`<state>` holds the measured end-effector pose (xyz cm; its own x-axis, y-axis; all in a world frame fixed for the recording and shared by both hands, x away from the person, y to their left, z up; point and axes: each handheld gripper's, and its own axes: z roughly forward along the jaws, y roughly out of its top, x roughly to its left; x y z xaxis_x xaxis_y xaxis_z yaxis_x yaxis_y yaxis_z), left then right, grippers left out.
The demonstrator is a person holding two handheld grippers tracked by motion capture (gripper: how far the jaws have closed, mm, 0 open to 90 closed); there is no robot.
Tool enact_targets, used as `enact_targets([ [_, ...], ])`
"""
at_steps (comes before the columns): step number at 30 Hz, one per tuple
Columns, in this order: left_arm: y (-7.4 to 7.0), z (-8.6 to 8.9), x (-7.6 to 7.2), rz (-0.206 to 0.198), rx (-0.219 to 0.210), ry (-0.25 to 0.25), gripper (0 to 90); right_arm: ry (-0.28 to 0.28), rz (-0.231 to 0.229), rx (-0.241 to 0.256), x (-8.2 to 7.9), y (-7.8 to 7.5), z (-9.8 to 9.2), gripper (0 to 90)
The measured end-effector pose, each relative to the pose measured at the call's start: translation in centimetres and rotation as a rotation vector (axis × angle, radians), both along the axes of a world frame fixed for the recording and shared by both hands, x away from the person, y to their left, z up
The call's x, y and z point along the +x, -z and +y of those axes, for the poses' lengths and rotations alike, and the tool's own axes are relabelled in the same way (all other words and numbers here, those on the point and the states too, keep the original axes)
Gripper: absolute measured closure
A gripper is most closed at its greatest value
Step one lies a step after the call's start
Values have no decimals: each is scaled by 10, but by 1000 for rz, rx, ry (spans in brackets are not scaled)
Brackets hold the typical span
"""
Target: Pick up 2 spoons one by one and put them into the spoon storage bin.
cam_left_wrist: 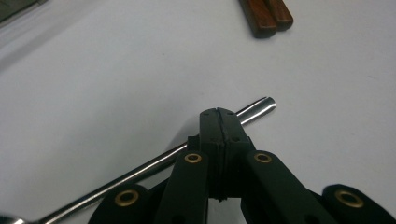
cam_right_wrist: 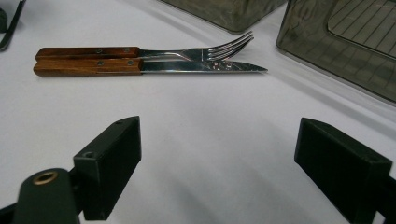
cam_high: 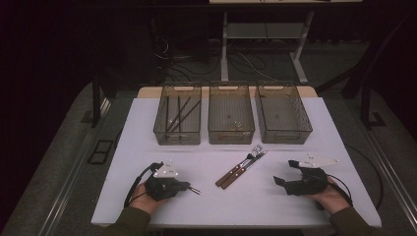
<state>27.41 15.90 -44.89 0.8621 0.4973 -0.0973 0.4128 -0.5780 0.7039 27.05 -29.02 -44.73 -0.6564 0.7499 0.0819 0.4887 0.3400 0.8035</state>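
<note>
Left gripper view: left claw (cam_left_wrist: 218,114) clamped on a metal rod (cam_left_wrist: 140,169), low at counter (cam_high: 147,123) front-left. Right claw (cam_right_wrist: 219,163) wide, empty. Risk: thin, slick rod pivoting or slipping from the pinch.

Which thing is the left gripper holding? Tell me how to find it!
Start at the white table, then find the left gripper near its front left. Shut between its jaws is a thin shiny metal rod, lying flat on the table. Unlike the fork and knife nearby, it has no wooden handle.
</note>
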Motion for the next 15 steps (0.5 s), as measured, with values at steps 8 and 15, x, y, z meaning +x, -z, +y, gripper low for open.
enact_targets([
  [8, -1, -6, 10, -12, 13, -19, 898, 1, -4, -6, 1, 0, 0, 144],
  [15, -2, -11, 21, -23, 34, -21, 898, 0, -1, -14, 1, 0, 0, 144],
])
